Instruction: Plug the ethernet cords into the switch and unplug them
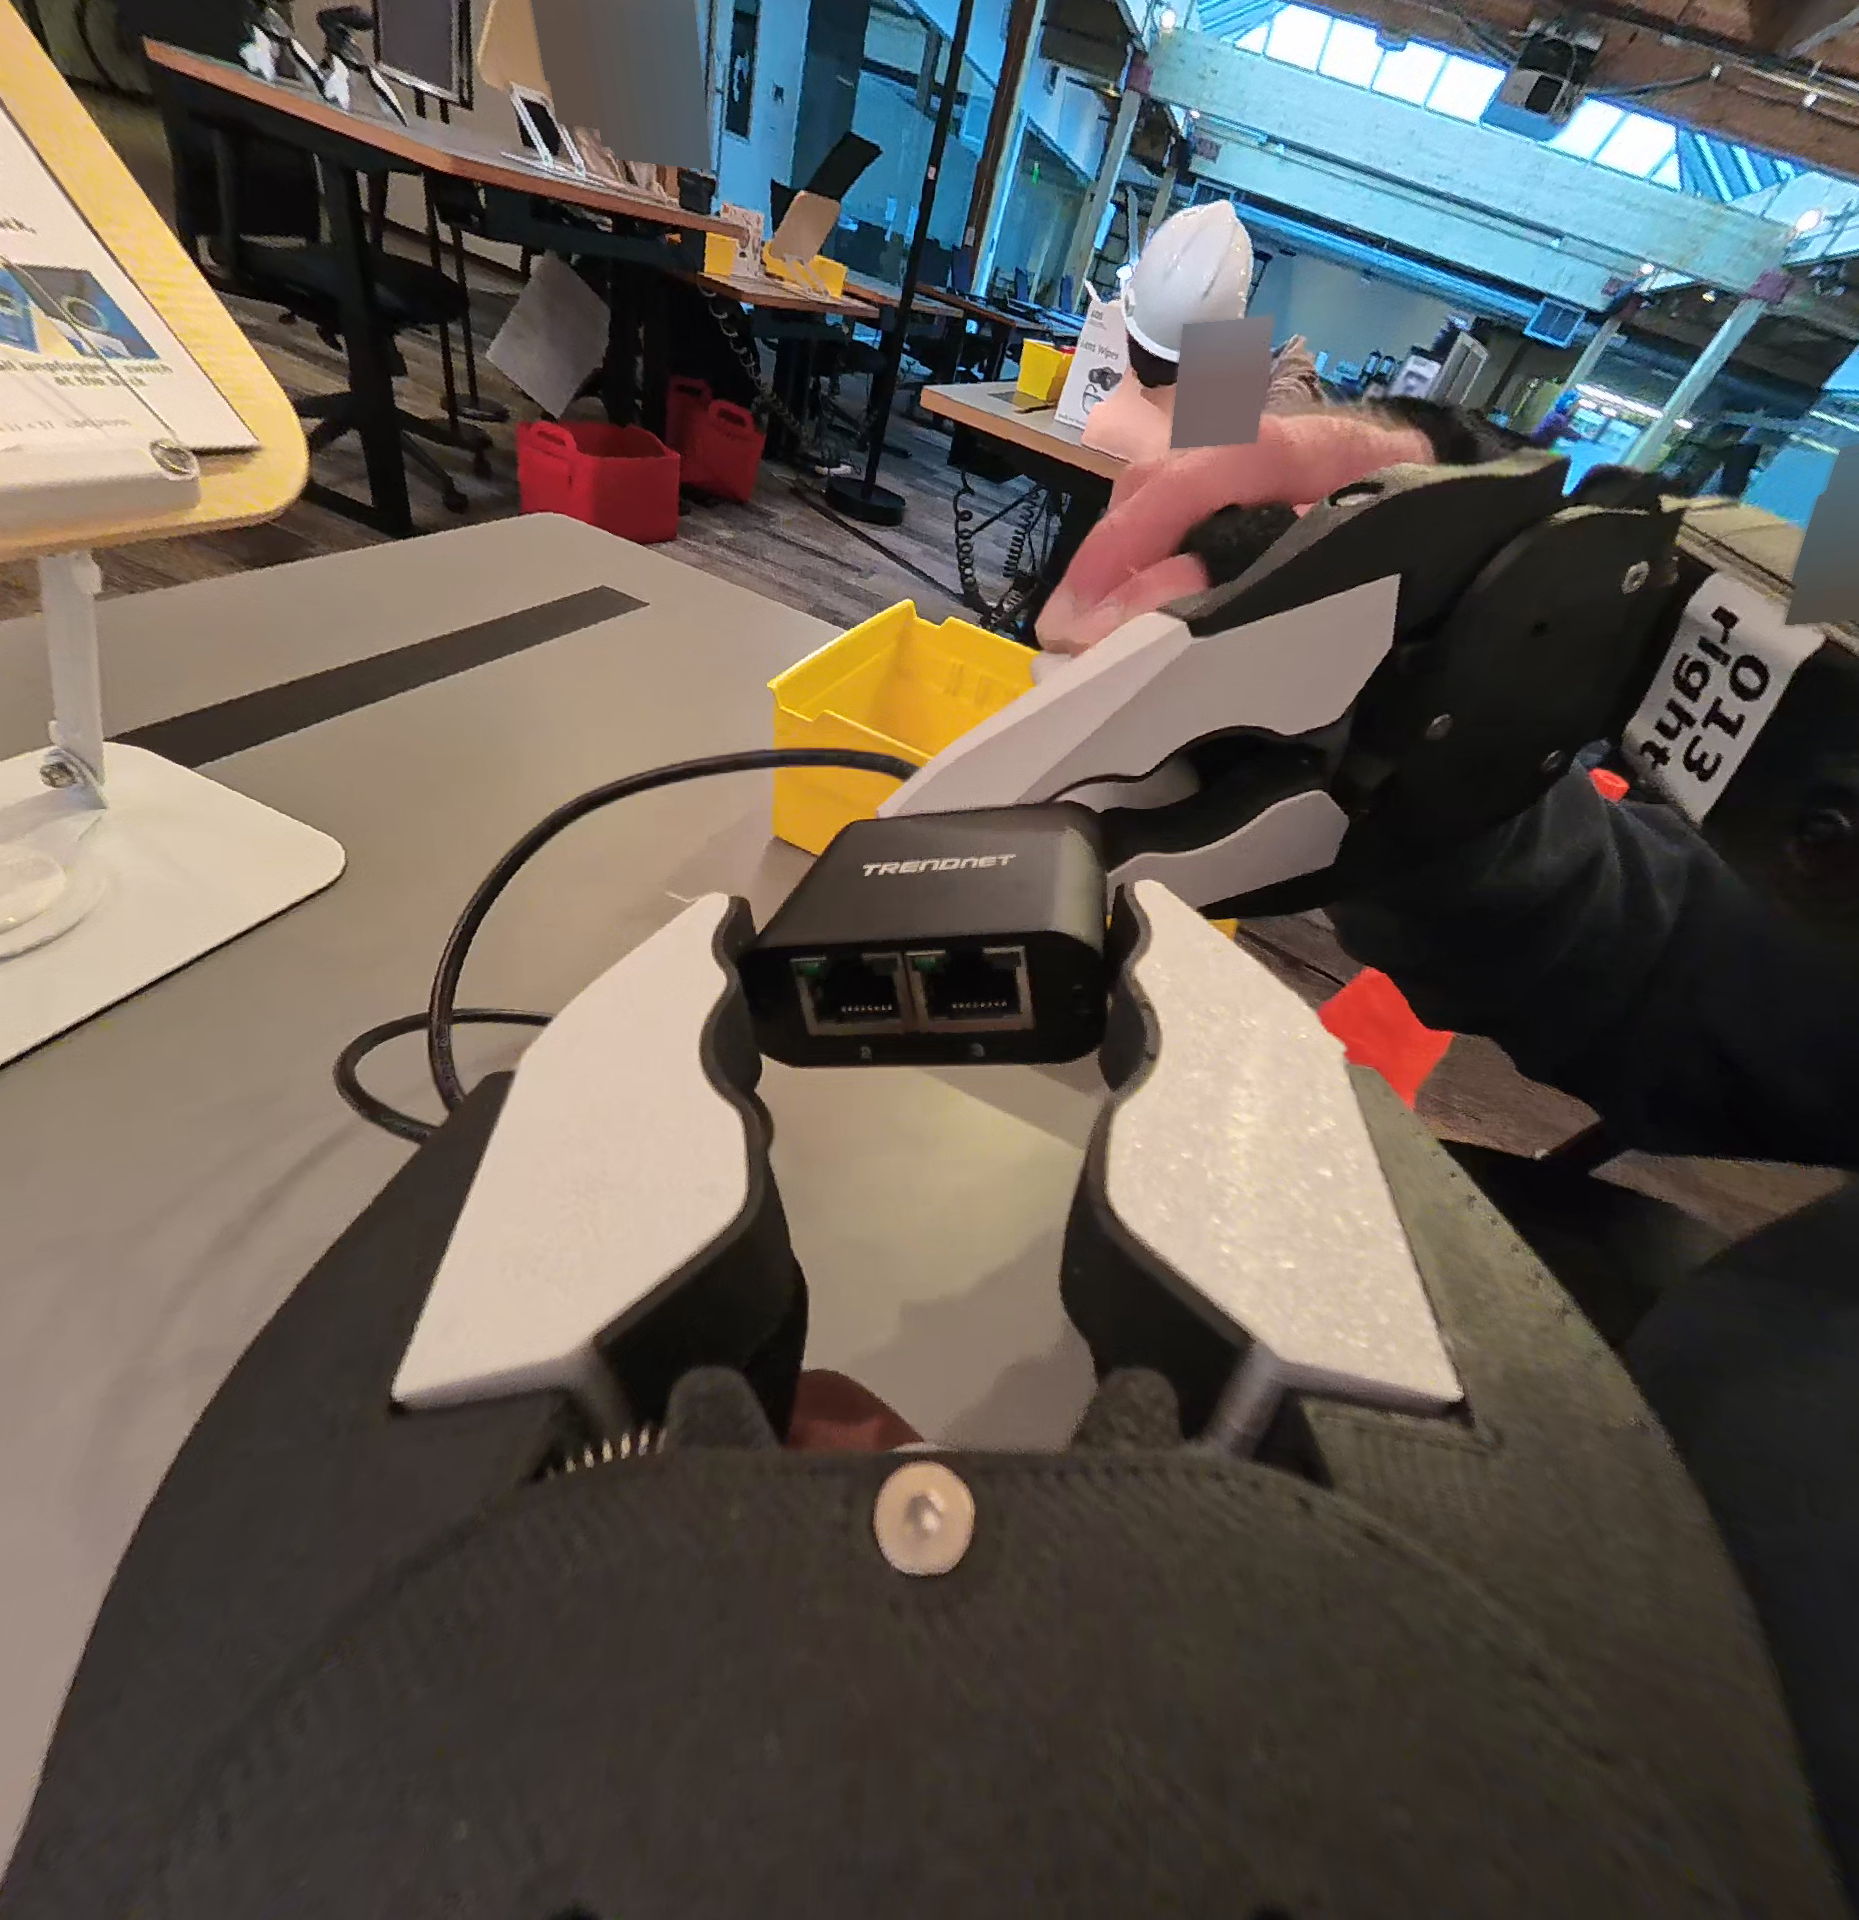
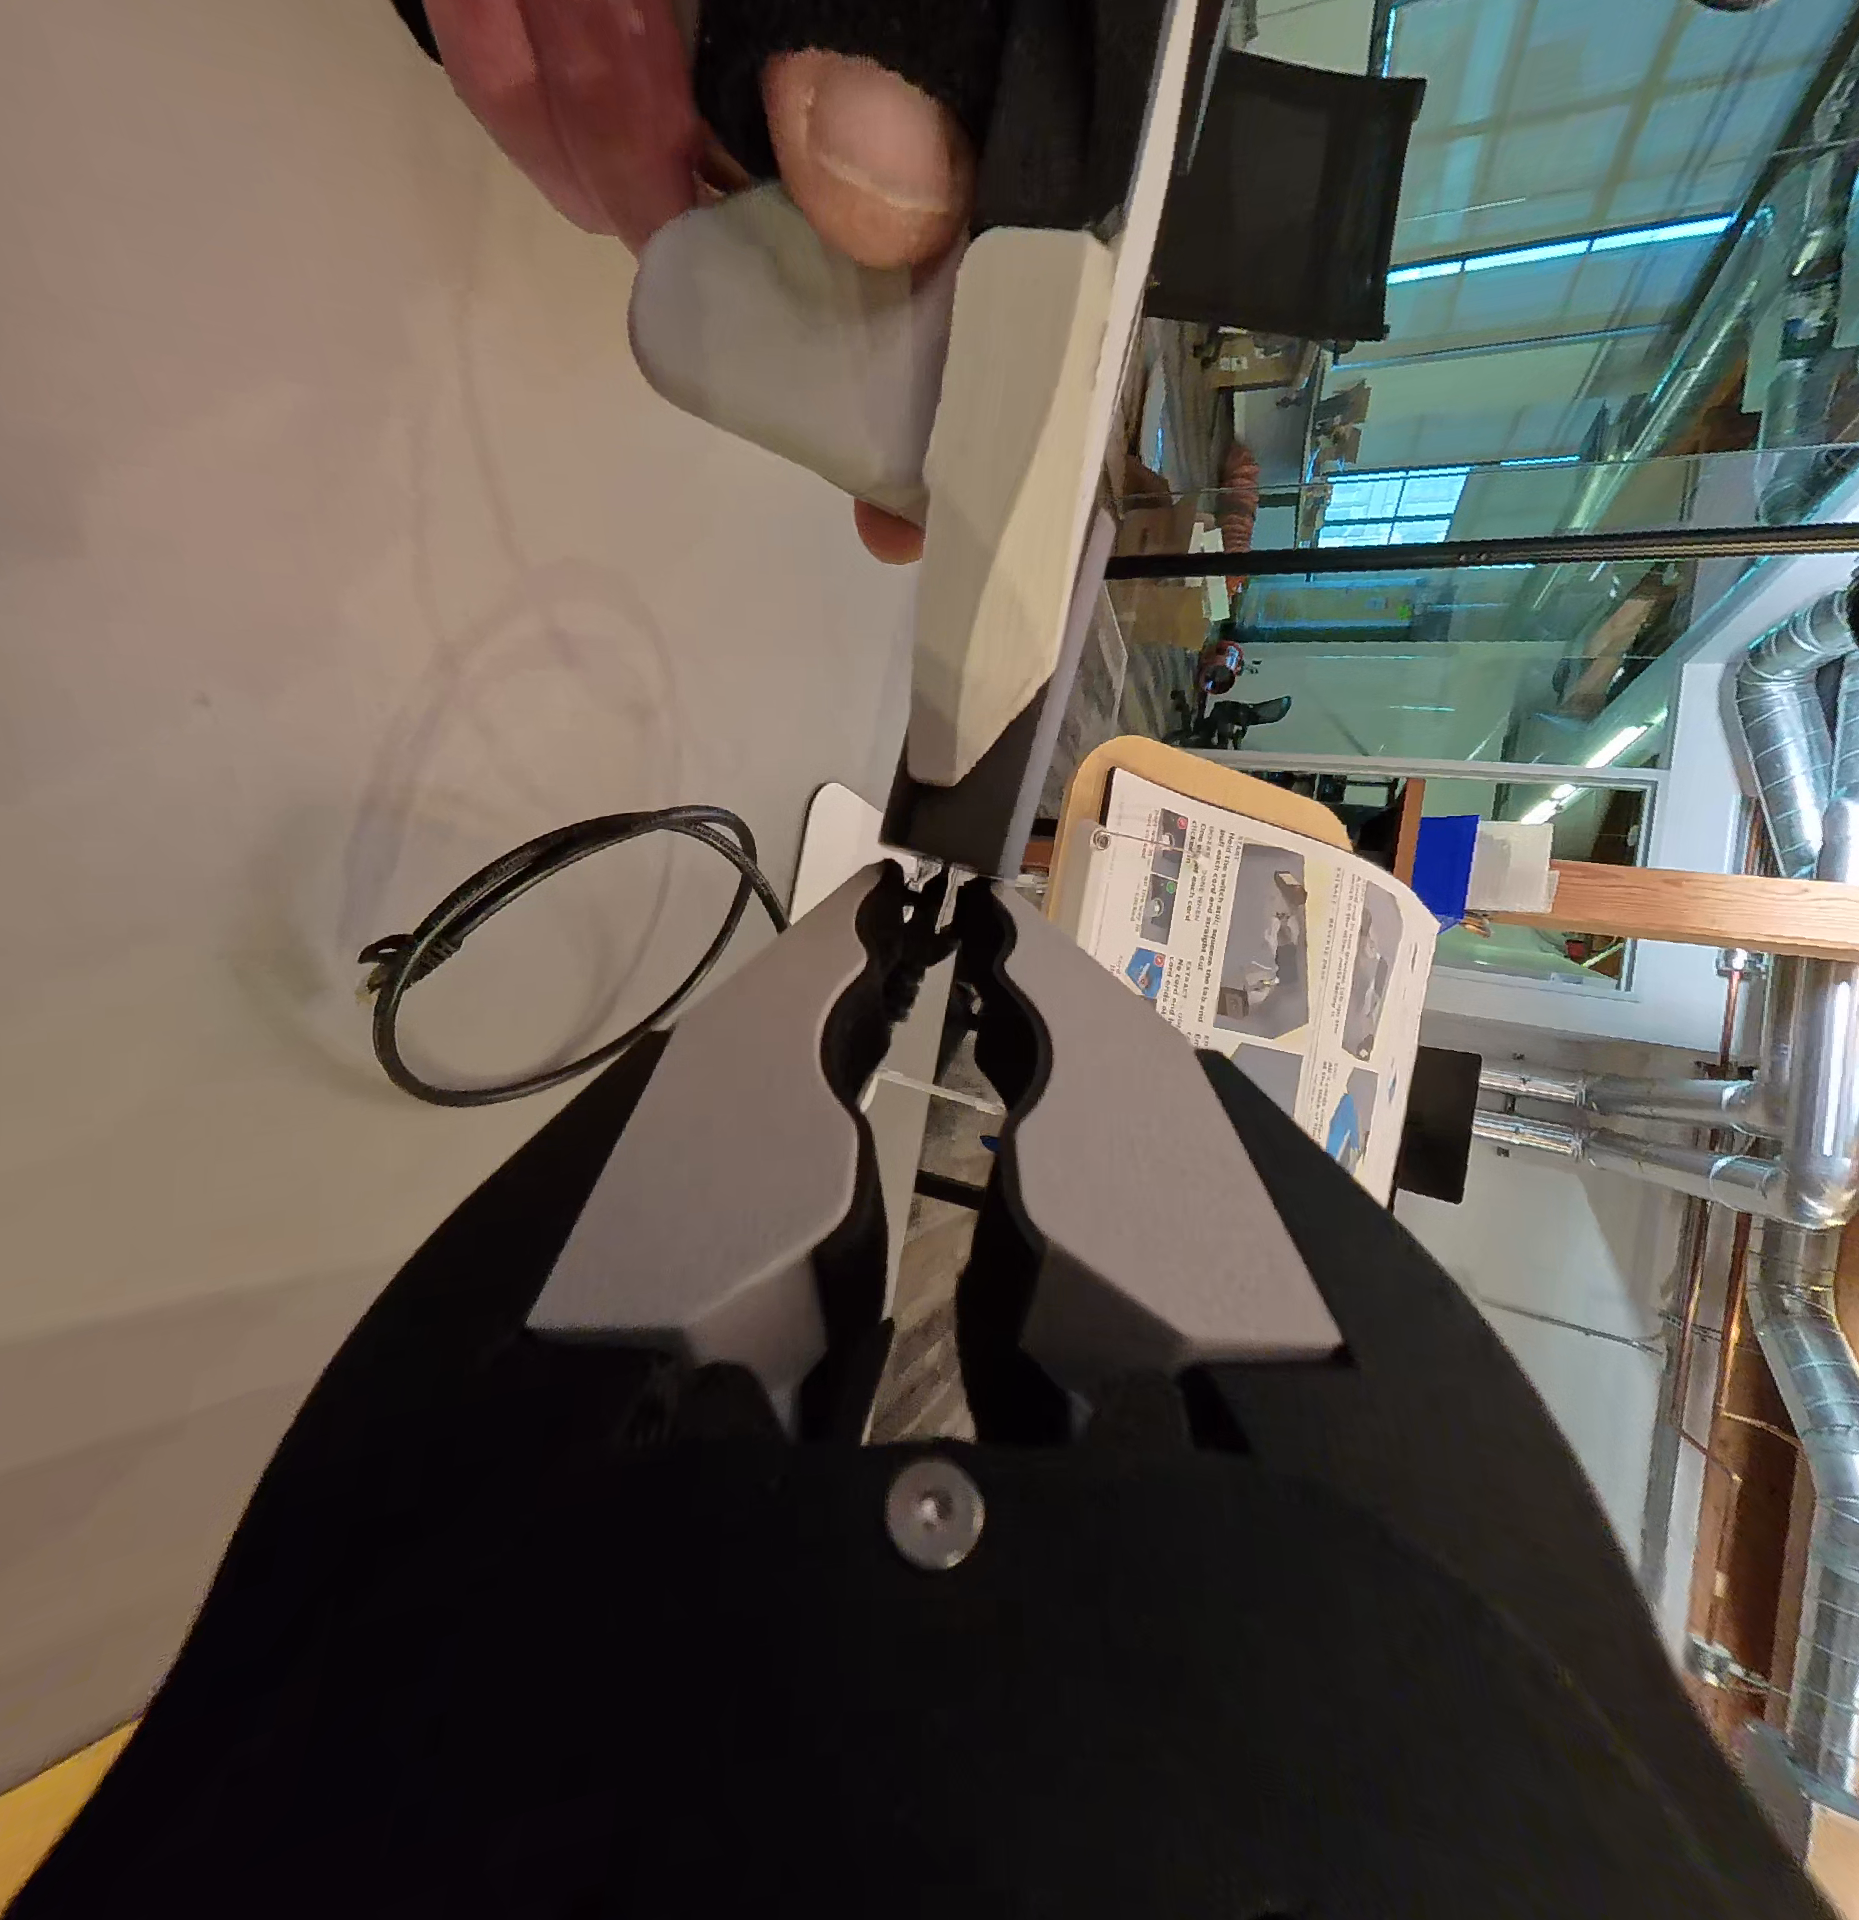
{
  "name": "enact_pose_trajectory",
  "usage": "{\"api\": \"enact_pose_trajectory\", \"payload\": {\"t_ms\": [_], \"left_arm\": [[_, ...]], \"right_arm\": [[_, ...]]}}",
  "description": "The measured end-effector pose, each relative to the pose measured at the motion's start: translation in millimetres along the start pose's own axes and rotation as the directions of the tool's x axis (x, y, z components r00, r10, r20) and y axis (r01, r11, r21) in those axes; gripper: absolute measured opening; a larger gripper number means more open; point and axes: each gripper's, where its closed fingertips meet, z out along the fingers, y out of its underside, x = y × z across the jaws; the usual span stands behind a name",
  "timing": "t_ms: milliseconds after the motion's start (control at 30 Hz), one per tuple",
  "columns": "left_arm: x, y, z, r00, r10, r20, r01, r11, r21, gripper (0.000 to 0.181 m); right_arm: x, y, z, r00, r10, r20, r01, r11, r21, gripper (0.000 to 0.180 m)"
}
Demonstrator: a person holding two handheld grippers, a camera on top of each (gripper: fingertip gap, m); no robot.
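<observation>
So in the left wrist view the left gripper (image 1: pixel 930 997) has its jaws clamped on the switch (image 1: pixel 935 935), one finger on each short side. It's a small black box held up off the grey worktop (image 1: pixel 229 1195), with two empty ports facing the camera.

Right behind the switch, around 1 o'clock, the right gripper (image 1: pixel 1008 821) comes in from the right, its grey fingers reaching to the back of the box. A bare hand (image 1: pixel 1195 540) grips it from above. In the right wrist view, which is rolled sideways, the right gripper's (image 2: pixel 930 914) jaws are nearly together, pinching a black plug (image 2: pixel 909 966) right at the edge of the switch (image 2: pixel 956 821). Whether the plug is seated in a port can't be made out from here.

A black ethernet cord (image 1: pixel 468 935) loops across the worktop at about 10 o'clock from the switch; in the right wrist view the cord (image 2: pixel 551 1049) curls into a ring with its free plug end lying loose.

Further back, a yellow bin (image 1: pixel 863 717) sits at 12 o'clock behind the switch, and a white stand (image 1: pixel 73 831) with an instruction sheet (image 1: pixel 63 312) stands at 9 to 10 o'clock.
</observation>
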Motion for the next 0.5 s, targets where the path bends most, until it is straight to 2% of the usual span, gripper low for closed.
{"api": "enact_pose_trajectory", "payload": {"t_ms": [233, 400, 433, 500], "left_arm": [[8, -1, 2, 0.997, -0.025, -0.071, 0.027, 0.999, 0.023, 0.065], [4, -4, 3, 0.993, 0.051, 0.105, -0.051, 0.999, -0.004, 0.065], [2, -7, 1, 0.974, 0.130, 0.186, -0.127, 0.991, -0.029, 0.065], [12, -26, -11, 0.965, 0.159, 0.209, -0.164, 0.986, 0.008, 0.065]], "right_arm": [[0, -1, -9, 0.999, 0.019, 0.026, -0.020, 1.000, 0.023, 0.009], [2, 5, -6, 0.999, 0.025, -0.028, -0.027, 0.996, -0.082, 0.009], [1, 13, -5, 0.999, 0.000, -0.036, -0.005, 0.991, -0.136, 0.008], [-9, 31, -1, 0.999, 0.032, -0.016, -0.035, 0.984, -0.177, 0.009]]}}
